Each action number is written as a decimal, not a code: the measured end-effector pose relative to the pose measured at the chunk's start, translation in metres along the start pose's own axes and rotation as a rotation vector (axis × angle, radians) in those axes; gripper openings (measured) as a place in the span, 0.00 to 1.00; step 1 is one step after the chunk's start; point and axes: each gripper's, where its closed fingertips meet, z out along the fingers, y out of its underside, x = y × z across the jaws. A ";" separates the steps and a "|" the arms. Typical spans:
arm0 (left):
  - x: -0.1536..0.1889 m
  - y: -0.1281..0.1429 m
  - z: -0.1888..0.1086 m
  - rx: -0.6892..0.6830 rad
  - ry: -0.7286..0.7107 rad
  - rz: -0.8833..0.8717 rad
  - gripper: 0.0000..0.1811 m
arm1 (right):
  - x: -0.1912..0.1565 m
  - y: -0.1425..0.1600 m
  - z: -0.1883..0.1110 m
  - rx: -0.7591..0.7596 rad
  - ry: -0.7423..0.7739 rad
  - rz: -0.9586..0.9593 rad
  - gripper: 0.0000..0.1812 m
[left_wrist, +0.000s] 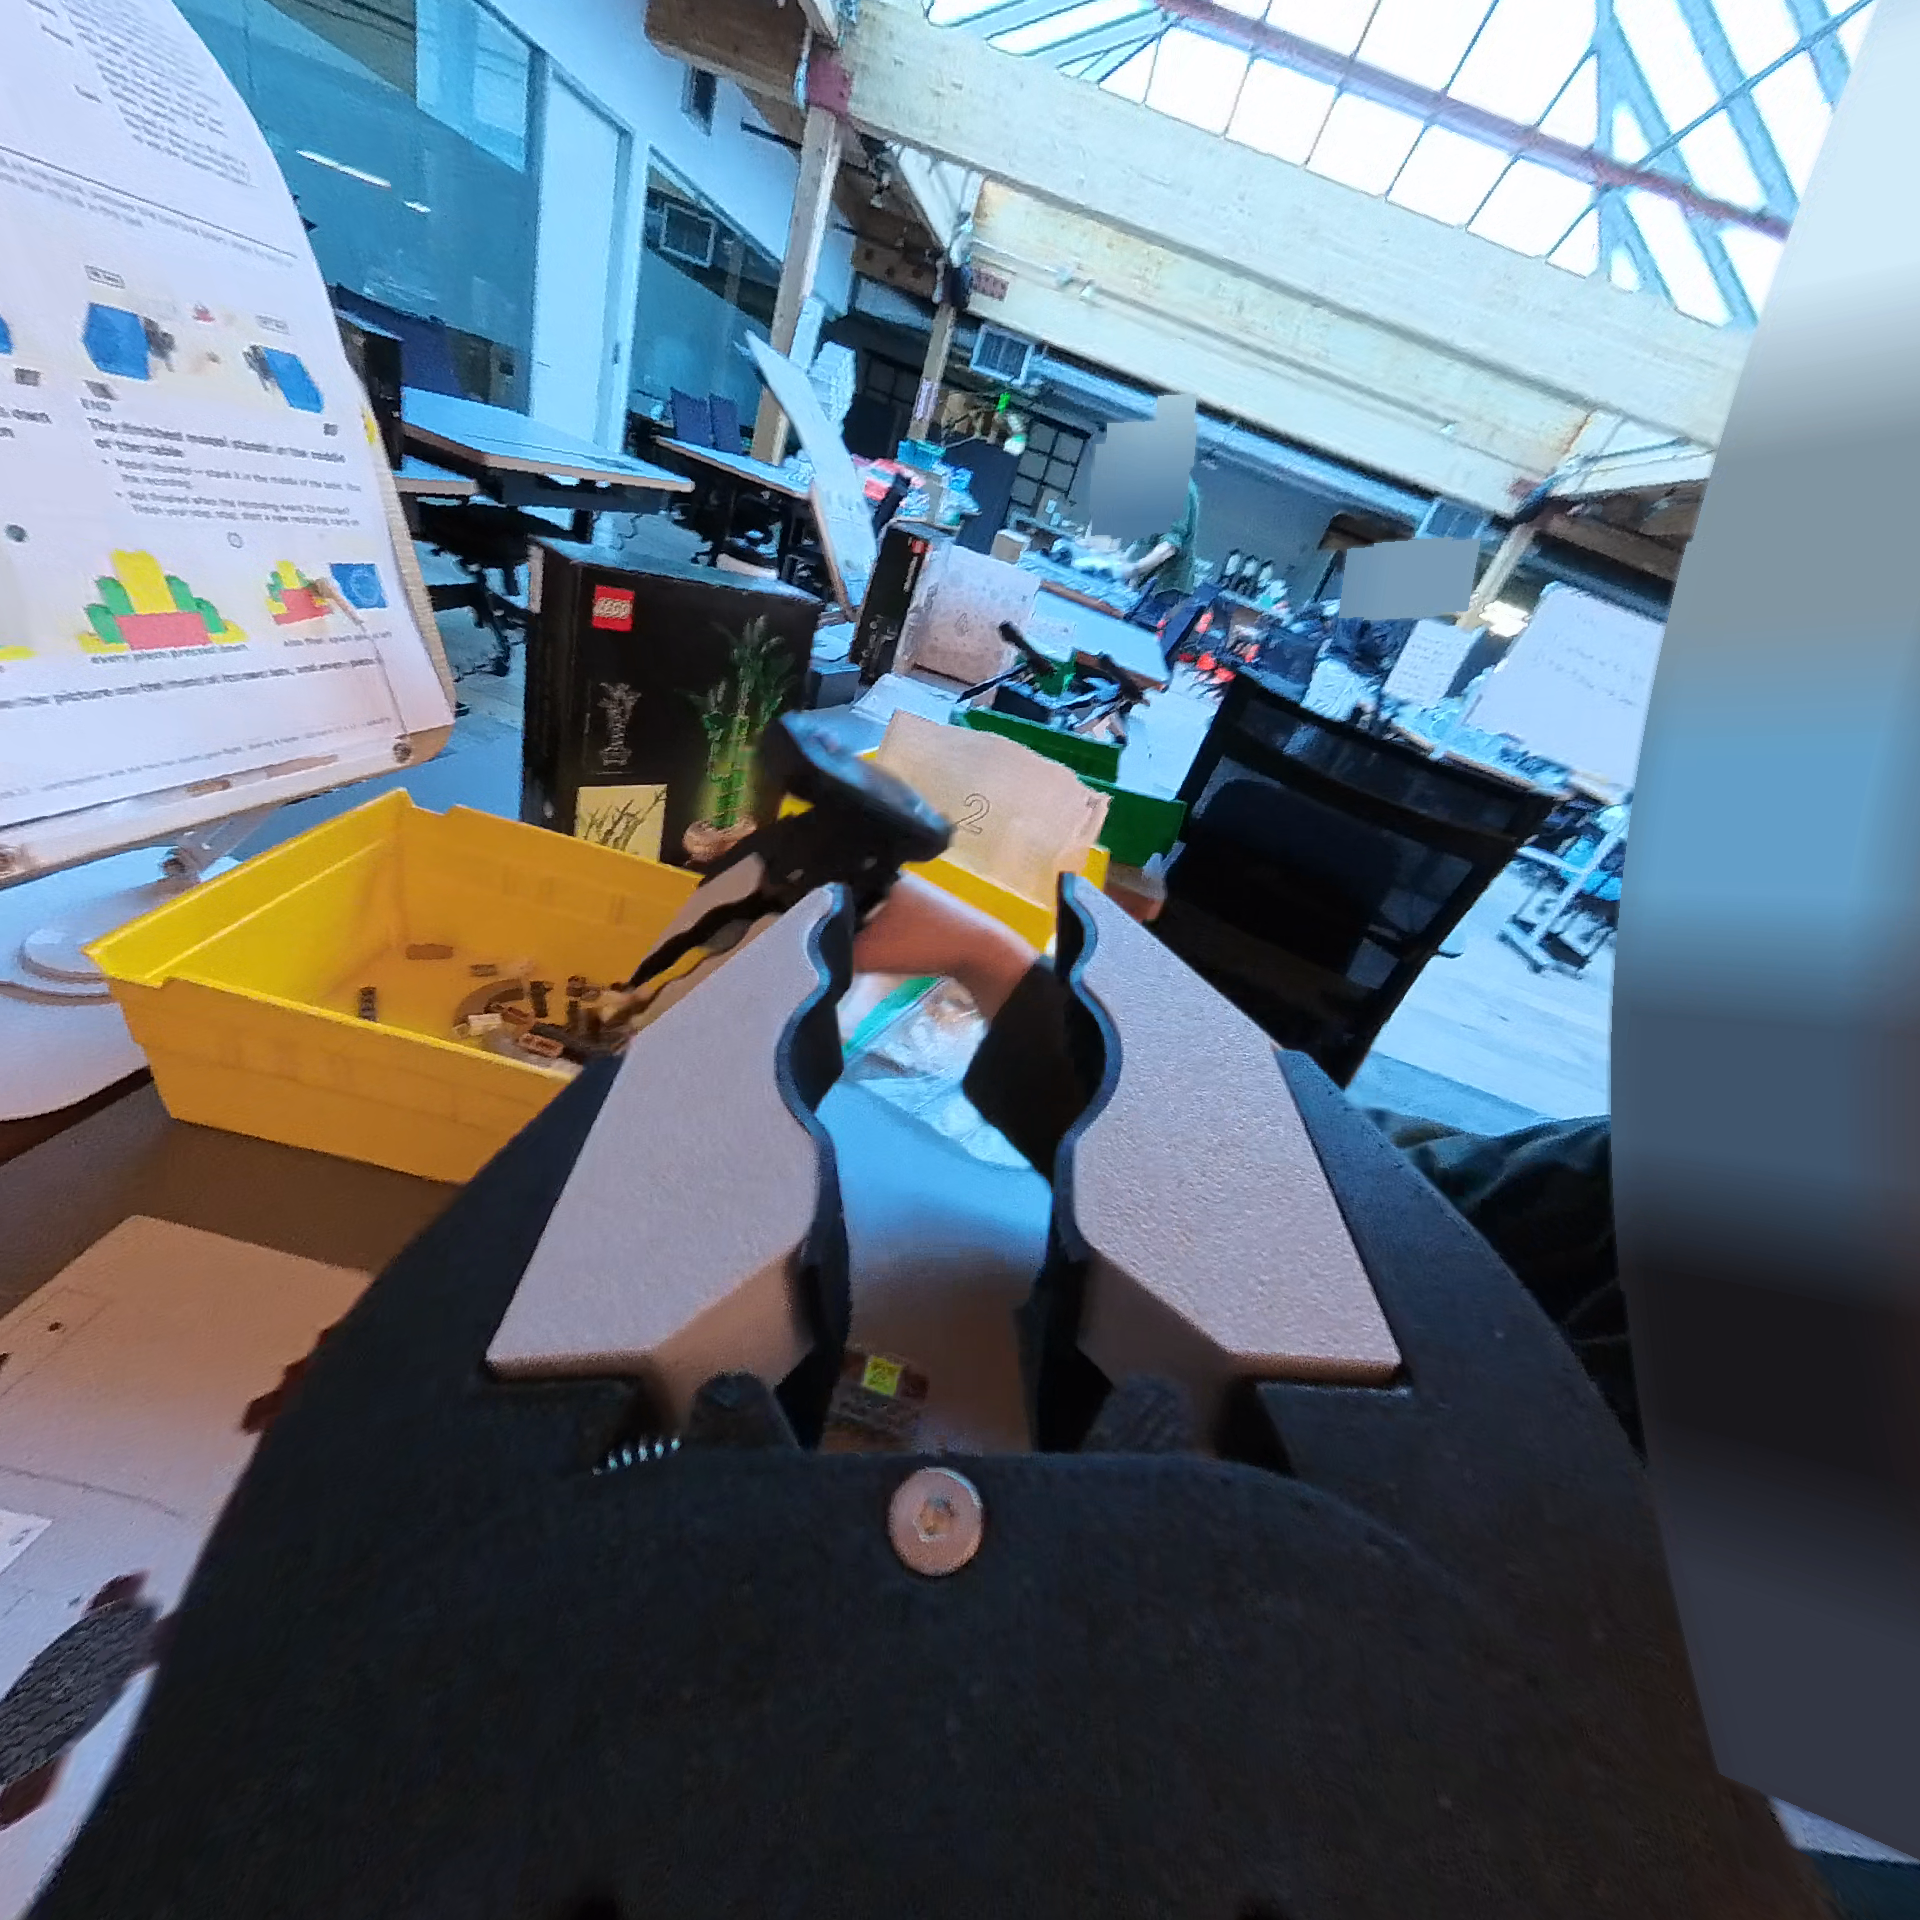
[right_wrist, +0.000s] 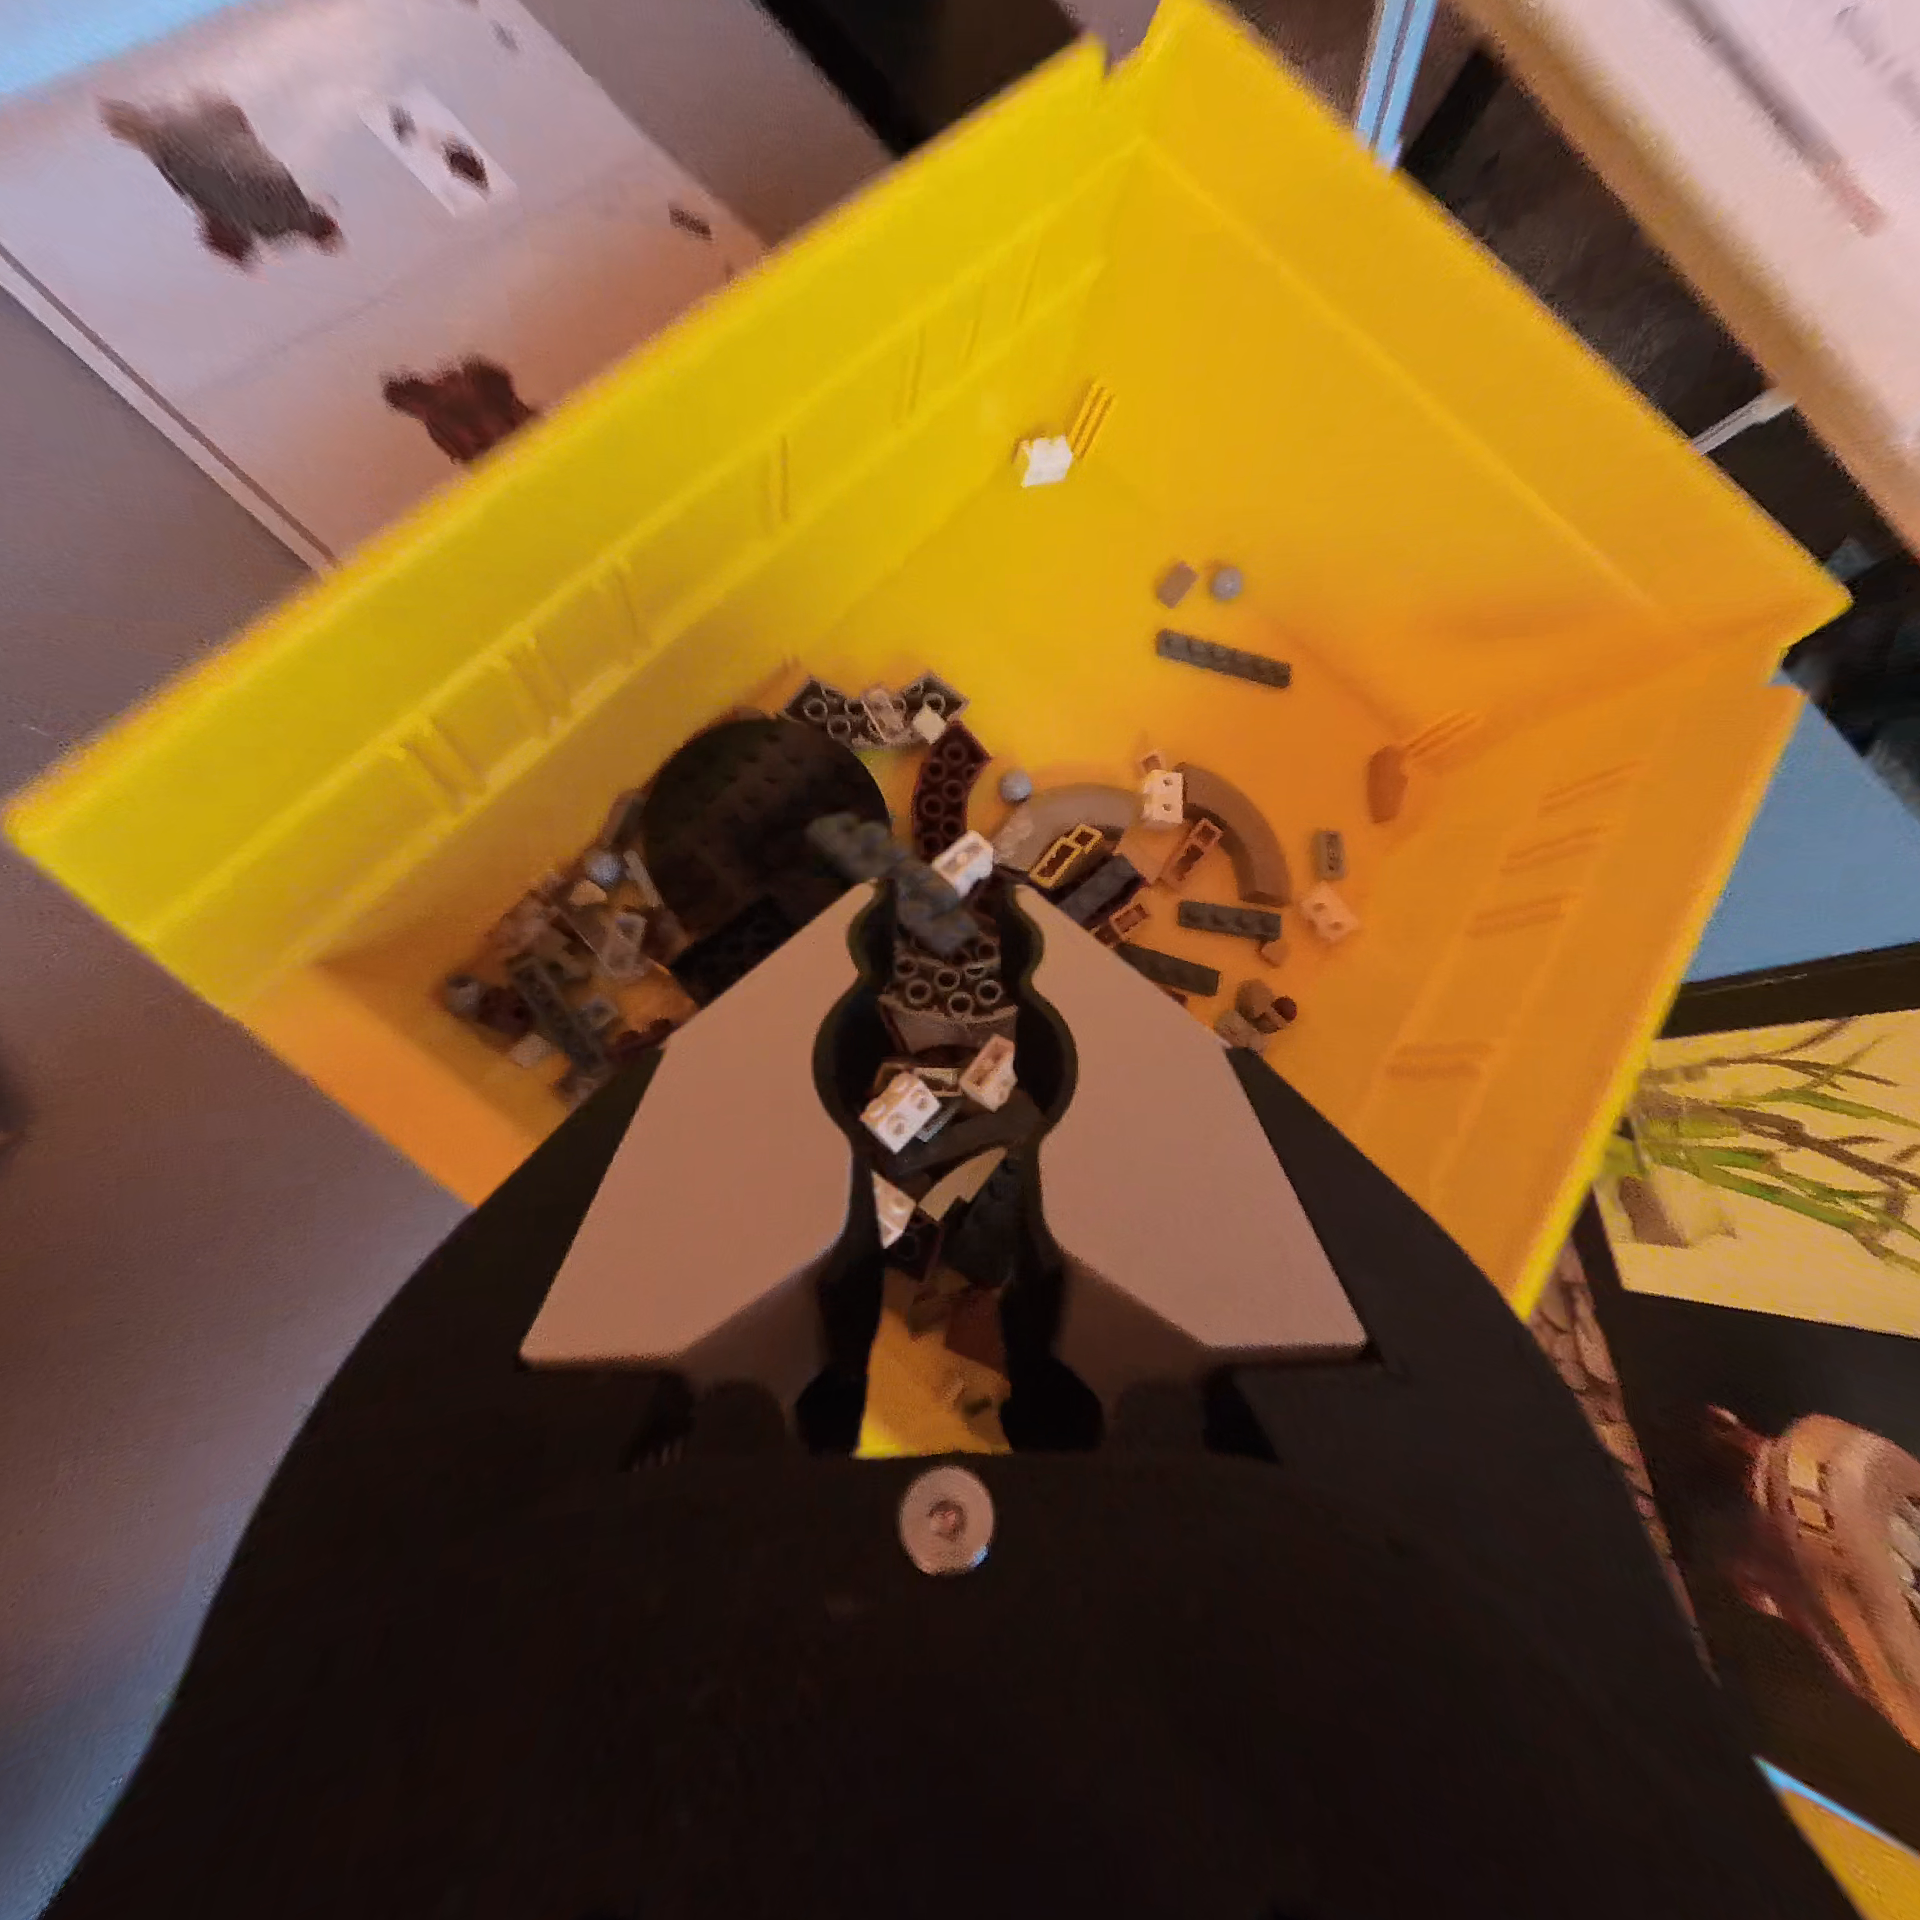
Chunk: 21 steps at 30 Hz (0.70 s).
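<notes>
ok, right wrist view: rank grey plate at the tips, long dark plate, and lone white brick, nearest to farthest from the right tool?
1. Grey plate: between the right tool's tips.
2. Long dark plate: ahead and to the right, on the yellow bin's floor.
3. White brick: alone by the far corner.
</notes>
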 end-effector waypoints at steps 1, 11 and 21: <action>-0.004 0.002 -0.001 -0.017 -0.028 0.018 0.20 | 0.001 -0.008 -0.010 0.033 0.000 0.023 0.12; -0.022 0.164 0.032 -0.784 0.032 0.393 0.25 | -0.006 -0.084 -0.117 0.356 0.107 -0.048 0.16; -0.021 0.283 0.072 -1.065 0.137 0.255 0.35 | 0.001 -0.080 -0.176 0.344 0.263 -0.095 0.18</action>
